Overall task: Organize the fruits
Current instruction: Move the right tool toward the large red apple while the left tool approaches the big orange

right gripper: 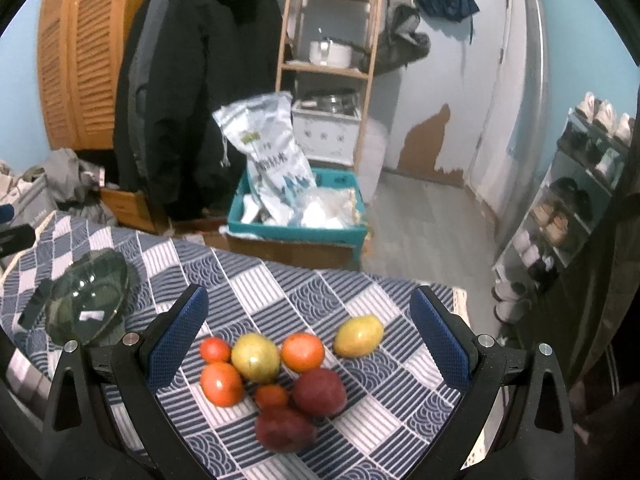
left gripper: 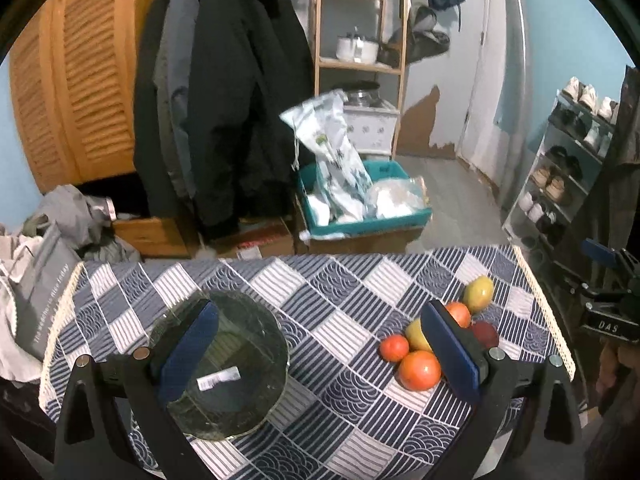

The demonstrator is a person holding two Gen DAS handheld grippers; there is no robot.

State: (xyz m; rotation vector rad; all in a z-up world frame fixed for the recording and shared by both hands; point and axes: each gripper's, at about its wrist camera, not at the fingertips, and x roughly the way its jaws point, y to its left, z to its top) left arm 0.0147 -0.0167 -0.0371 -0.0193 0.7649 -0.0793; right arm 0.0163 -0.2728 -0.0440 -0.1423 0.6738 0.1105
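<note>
Item: fruits (right gripper: 276,376), eight pieces, clustered on the desk (right gripper: 260,280) with its blue-and-white checked cloth. Location: lower centre of the right wrist view; lower right of the left wrist view.

- Tomatoes or similar, orange-red: four, at the left and centre of the cluster. Largest (right gripper: 221,384) at lower left.
- Yellow-green fruit (right gripper: 255,357), round, mid-cluster, touching its neighbours.
- Second yellow fruit (right gripper: 359,335), oval, long axis running left-right with a slight upward tilt to the right; lies apart, right of the rest.
- Dark red fruits: two (right gripper: 319,392), at the bottom of the cluster, nearest the camera; the lower one is blurred.

Item: glass bowl (left gripper: 224,364), empty apart from a white label. Location: lower left in both views, well apart from the fruits.

Right hand-held gripper (right gripper: 308,336): jaws spread wide, holding nothing. The cluster lies directly ahead, between and just below its fingers; this hand is judged the nearer to the fruits.

Left hand-held gripper (left gripper: 320,348): jaws spread wide, holding nothing. Its left finger overlaps the bowl in the picture; contact cannot be told. Its right finger hides part of the cluster.

Obstructions: none between fruits and bowl; bare cloth. Packed fruits touch, so the lone oval one seems the easiest pick.

Surroundings: coats (left gripper: 224,92), shelf (left gripper: 360,40), teal crate (left gripper: 360,204), shoe rack (left gripper: 560,160).
</note>
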